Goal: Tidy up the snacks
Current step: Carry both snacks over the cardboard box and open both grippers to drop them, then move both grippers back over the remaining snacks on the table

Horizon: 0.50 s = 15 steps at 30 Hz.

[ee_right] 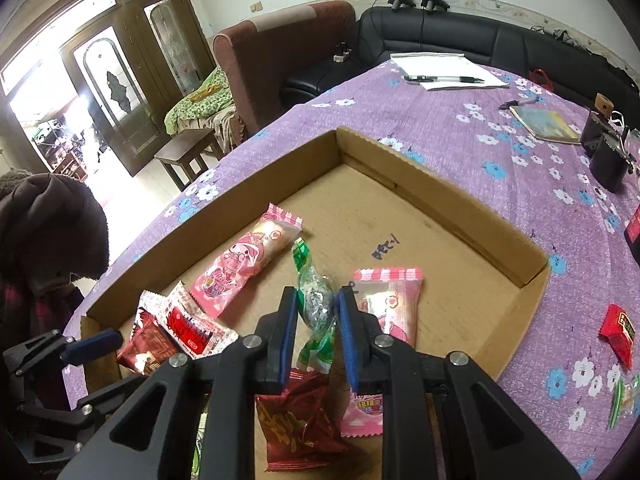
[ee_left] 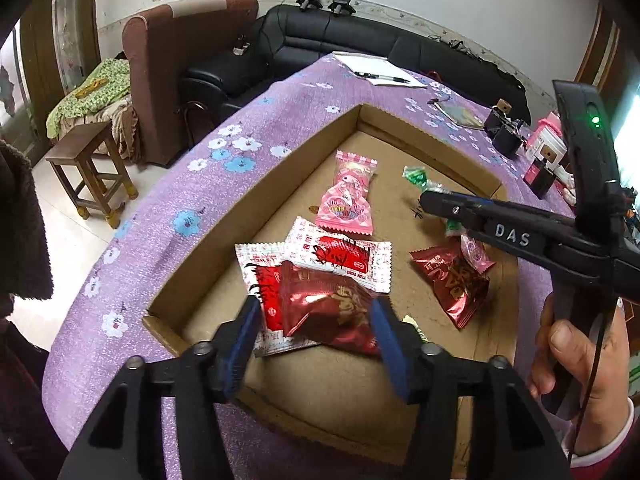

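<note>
A shallow cardboard tray (ee_left: 256, 200) (ee_right: 440, 184) lies on the purple flowered table. My left gripper (ee_left: 316, 308) is shut on a dark red foil snack (ee_left: 328, 308), held over two red-and-white packets (ee_left: 340, 256) in the tray. My right gripper (ee_right: 318, 300) is shut on a green-wrapped candy (ee_right: 316, 300), low over the tray; it also shows in the left wrist view (ee_left: 436, 196). Pink packets (ee_left: 348, 196) (ee_right: 244, 264) (ee_right: 384, 304) and another dark red snack (ee_left: 452, 284) (ee_right: 296, 428) lie in the tray.
Outside the tray on the right lie a red packet (ee_right: 620, 332) and a small green-edged packet (ee_right: 624, 400). Paper with a pen (ee_right: 444, 76), a booklet (ee_right: 548, 124) and black clips (ee_right: 604, 148) sit at the table's far side. A stool (ee_left: 92, 168) and sofas stand beyond.
</note>
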Each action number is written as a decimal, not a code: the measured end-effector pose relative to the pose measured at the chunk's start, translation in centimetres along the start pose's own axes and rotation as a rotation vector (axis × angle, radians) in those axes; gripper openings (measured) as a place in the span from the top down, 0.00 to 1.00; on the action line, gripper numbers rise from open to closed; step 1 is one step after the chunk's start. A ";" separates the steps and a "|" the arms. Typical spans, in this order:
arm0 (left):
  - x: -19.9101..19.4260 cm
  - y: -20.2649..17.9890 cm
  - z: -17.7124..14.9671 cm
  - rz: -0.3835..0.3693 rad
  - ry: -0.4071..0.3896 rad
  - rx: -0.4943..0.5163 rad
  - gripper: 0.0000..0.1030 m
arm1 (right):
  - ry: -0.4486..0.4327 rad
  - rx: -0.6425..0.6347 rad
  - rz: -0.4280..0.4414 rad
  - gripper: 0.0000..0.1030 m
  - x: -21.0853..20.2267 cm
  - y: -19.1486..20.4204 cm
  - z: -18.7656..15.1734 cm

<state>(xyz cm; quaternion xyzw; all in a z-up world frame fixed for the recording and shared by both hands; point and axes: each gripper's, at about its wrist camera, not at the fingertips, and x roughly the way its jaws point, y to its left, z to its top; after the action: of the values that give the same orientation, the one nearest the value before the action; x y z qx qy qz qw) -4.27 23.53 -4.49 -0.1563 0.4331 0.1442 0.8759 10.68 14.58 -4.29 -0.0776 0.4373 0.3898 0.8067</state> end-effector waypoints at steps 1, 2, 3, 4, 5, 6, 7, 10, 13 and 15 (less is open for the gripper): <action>-0.1 0.0 0.0 0.004 -0.004 0.000 0.31 | -0.001 0.006 0.000 0.64 0.0 0.0 0.0; -0.3 0.0 0.0 0.003 -0.008 -0.001 0.29 | -0.008 0.010 0.001 0.53 -0.1 -0.1 0.0; -0.4 0.0 0.0 0.003 -0.010 0.003 0.29 | -0.013 0.010 -0.002 0.52 -0.3 -0.1 0.0; -0.4 -0.1 0.0 0.010 -0.011 0.006 0.27 | -0.017 0.011 -0.004 0.52 -0.4 -0.1 0.0; -0.5 -0.1 0.1 0.018 -0.015 0.009 0.27 | -0.020 0.013 -0.003 0.52 -0.6 -0.1 0.0; -0.6 -0.2 0.1 0.018 -0.017 0.011 0.27 | -0.024 0.015 -0.002 0.52 -0.8 -0.2 0.1; -0.7 -0.2 0.1 0.016 -0.020 0.009 0.27 | -0.028 0.017 -0.003 0.52 -1.0 -0.2 0.1; -1.4 -0.3 0.2 0.017 -0.035 0.007 0.27 | -0.046 0.022 -0.005 0.52 -2.0 -0.4 0.1; -1.9 -0.5 0.3 0.016 -0.046 0.011 0.27 | -0.066 0.023 -0.010 0.52 -3.3 -0.6 0.0; -2.1 -0.8 0.3 0.015 -0.051 0.018 0.27 | -0.075 0.025 -0.014 0.52 -3.9 -0.8 -0.1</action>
<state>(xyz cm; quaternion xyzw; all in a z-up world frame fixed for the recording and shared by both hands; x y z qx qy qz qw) -4.97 22.67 -2.48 -0.1414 0.4130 0.1510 0.8870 9.92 11.81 -1.58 -0.0557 0.4111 0.3813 0.8261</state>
